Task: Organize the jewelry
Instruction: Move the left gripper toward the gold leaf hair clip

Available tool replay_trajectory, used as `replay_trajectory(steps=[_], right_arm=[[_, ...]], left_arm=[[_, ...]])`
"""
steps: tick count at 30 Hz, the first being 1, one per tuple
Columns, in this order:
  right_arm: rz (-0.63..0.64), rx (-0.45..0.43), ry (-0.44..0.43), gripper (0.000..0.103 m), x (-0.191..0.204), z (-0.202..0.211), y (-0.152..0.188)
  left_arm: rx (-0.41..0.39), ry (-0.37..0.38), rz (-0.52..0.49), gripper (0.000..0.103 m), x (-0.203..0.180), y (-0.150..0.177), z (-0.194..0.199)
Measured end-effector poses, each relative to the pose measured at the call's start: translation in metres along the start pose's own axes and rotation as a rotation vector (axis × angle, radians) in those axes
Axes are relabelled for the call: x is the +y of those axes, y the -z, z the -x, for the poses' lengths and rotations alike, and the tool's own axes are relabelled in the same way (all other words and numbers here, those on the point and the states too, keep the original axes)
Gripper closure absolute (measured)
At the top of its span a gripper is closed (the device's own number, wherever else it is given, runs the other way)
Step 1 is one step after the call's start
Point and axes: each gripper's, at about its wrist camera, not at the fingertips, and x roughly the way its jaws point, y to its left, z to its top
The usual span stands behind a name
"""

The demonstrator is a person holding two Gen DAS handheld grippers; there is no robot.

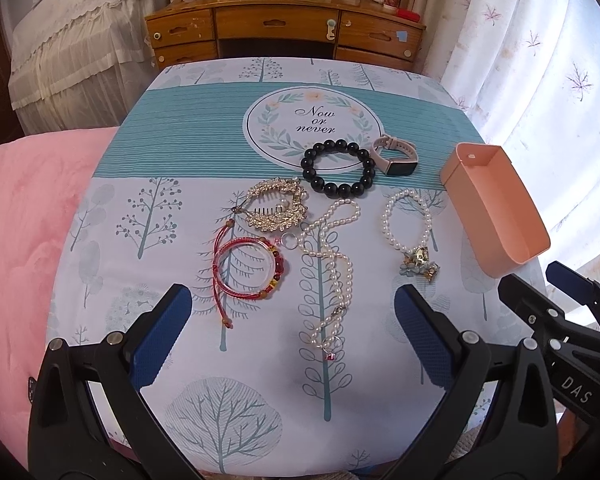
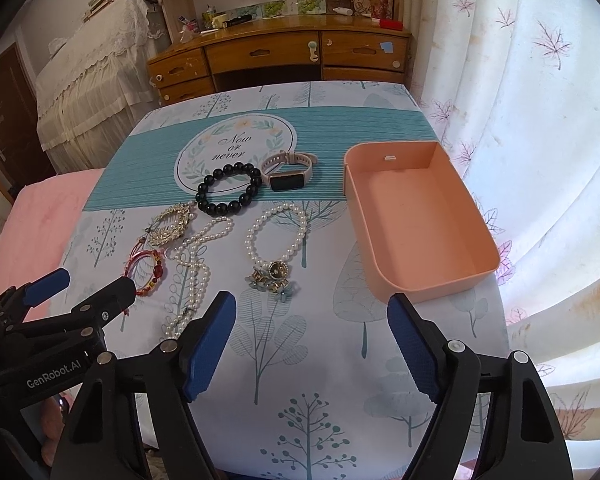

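Jewelry lies spread on the tablecloth: a black bead bracelet (image 1: 338, 168) (image 2: 229, 189), a pink smartwatch (image 1: 394, 155) (image 2: 288, 171), a gold hair comb (image 1: 276, 206) (image 2: 171, 224), a red cord bracelet (image 1: 247, 270) (image 2: 148, 270), a long pearl necklace (image 1: 332, 268) (image 2: 196, 268) and a pearl bracelet with charms (image 1: 408, 228) (image 2: 276, 248). An empty pink box (image 1: 496, 208) (image 2: 416, 216) stands at the right. My left gripper (image 1: 292, 336) (image 2: 92, 292) is open above the near table edge. My right gripper (image 2: 312, 344) (image 1: 540, 280) is open, near the box's front.
The table (image 1: 172, 132) has a tree-print cloth. A pink quilt (image 1: 24, 216) lies to the left. A wooden desk (image 1: 284, 28) stands beyond the far edge. White curtains (image 2: 532, 120) hang at the right.
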Motion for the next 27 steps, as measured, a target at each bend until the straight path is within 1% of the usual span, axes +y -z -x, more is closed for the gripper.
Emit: replay_trajectory(steps=[6,11,13,14,16,17,19,20,23,25,26,27], right_arm=[[0.002,0.038,-0.031,0.030,0.007,-0.010,0.000],[0.027,0.072,-0.019,0.032,0.013,-0.019,-0.004],[0.020,0.084,-0.039,0.033,0.015,-0.023,-0.007],[0.006,0.104,-0.065,0.033,0.015,-0.025,-0.008],[0.001,0.119,-0.085,0.035,0.016,-0.031,-0.012],[-0.018,0.125,-0.122,0.037,0.016,-0.032,-0.013],[-0.024,0.142,-0.132,0.038,0.015,-0.039,-0.018],[-0.017,0.146,-0.124,0.038,0.016,-0.044,-0.020],[-0.013,0.170,-0.145,0.039,0.018,-0.058,-0.030],[-0.001,0.183,-0.144,0.041,0.020,-0.069,-0.037],[0.001,0.188,-0.156,0.042,0.022,-0.075,-0.041],[0.006,0.196,-0.160,0.042,0.024,-0.081,-0.045]], left_arm=[[0.011,0.000,0.014,0.002,0.008,-0.002,-0.005],[0.015,0.002,0.045,0.002,0.024,-0.006,-0.008],[0.014,-0.001,0.059,0.003,0.032,-0.009,-0.009],[0.015,-0.004,0.063,0.005,0.036,-0.011,-0.010],[0.016,-0.009,0.071,0.008,0.045,-0.016,-0.013],[0.017,-0.013,0.072,0.009,0.049,-0.019,-0.014],[0.016,-0.021,0.067,0.009,0.058,-0.026,-0.018],[0.019,-0.022,0.058,0.009,0.061,-0.029,-0.020],[0.039,-0.011,-0.003,0.009,0.067,-0.042,-0.034],[0.054,0.005,-0.063,0.010,0.067,-0.051,-0.043],[0.067,0.013,-0.090,0.012,0.066,-0.055,-0.048],[0.080,0.035,-0.113,0.012,0.064,-0.057,-0.053]])
